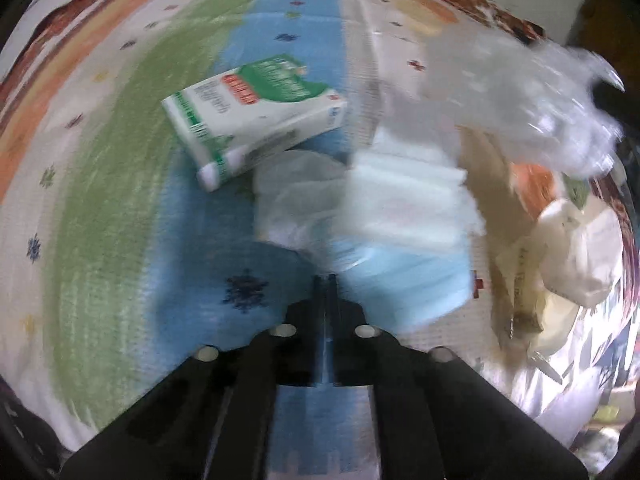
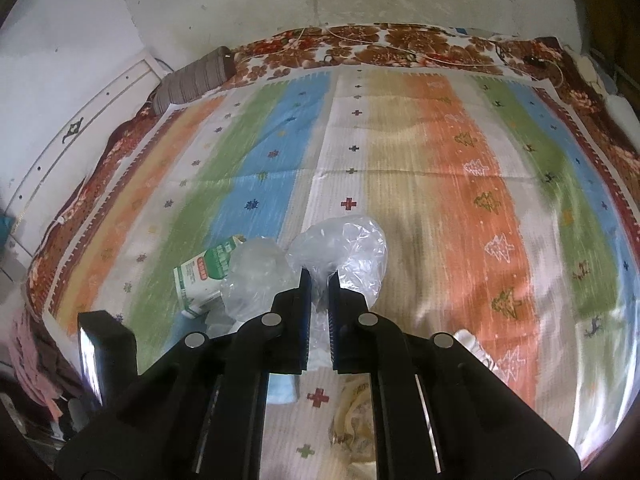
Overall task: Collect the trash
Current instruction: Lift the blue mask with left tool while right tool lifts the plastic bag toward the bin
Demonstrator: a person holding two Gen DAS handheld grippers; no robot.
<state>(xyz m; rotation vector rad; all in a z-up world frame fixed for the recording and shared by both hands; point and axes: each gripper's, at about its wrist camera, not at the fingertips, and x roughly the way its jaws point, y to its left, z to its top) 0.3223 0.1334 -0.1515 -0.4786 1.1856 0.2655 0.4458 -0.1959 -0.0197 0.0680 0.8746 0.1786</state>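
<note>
A green and white carton (image 1: 256,120) lies on its side on the striped cloth (image 1: 120,200). Beside it lie a crumpled white tissue (image 1: 296,204), a white pad (image 1: 404,200) and a blue face mask (image 1: 404,280). My left gripper (image 1: 326,280) is shut and empty, its tips just short of the mask. My right gripper (image 2: 319,280) is shut on a clear plastic bag (image 2: 344,248) and holds it above the cloth (image 2: 440,160). The bag also shows at the upper right of the left wrist view (image 1: 540,108). The carton (image 2: 204,276) lies left of the right gripper.
A white cup-like piece (image 1: 576,248) and brown paper scraps (image 1: 516,280) lie right of the mask. A grey bolster (image 2: 192,80) rests at the cloth's far left corner by the wall (image 2: 240,0). A floral blanket (image 2: 400,44) borders the cloth.
</note>
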